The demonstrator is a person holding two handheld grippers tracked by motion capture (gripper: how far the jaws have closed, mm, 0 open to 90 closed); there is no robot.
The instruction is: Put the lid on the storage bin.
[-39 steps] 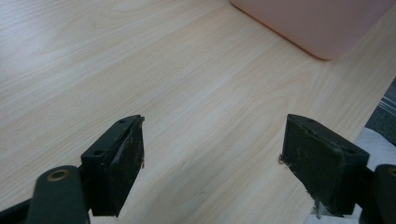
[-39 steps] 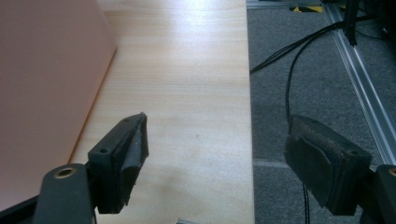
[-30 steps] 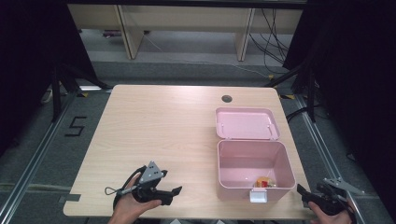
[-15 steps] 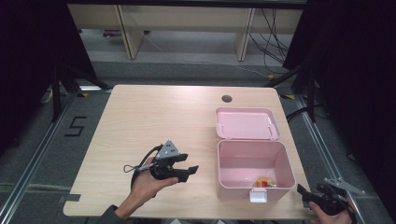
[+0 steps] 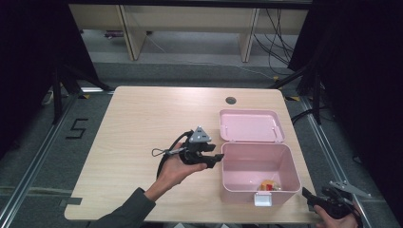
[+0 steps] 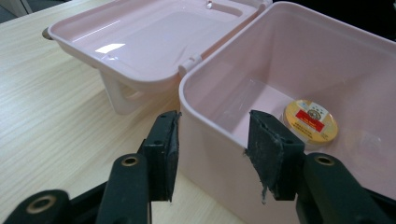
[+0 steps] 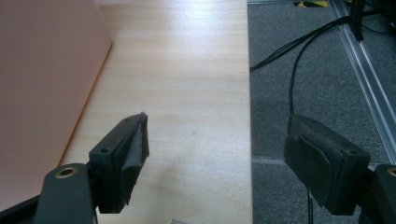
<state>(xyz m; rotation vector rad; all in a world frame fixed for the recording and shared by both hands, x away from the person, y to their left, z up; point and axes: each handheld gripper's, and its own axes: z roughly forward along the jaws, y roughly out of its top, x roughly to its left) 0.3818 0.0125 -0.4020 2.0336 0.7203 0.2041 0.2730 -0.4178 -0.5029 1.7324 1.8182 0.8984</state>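
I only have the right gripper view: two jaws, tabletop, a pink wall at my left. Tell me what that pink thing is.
Observer: It is an open pink box, its lid folded back flat on the table behind it.
Operator: Report what is inside.
Observer: One small round tin with a yellow and red label lies on the box floor, near the front wall.
Operator: Give me the left gripper's position.
Observer: The left gripper is at the box's left wall, jaws open. In the left gripper view the wall's rim sits between its two pads.
Operator: Now place my own gripper.
Observer: The right gripper is at the table's near right corner, jaws open, beside the box.
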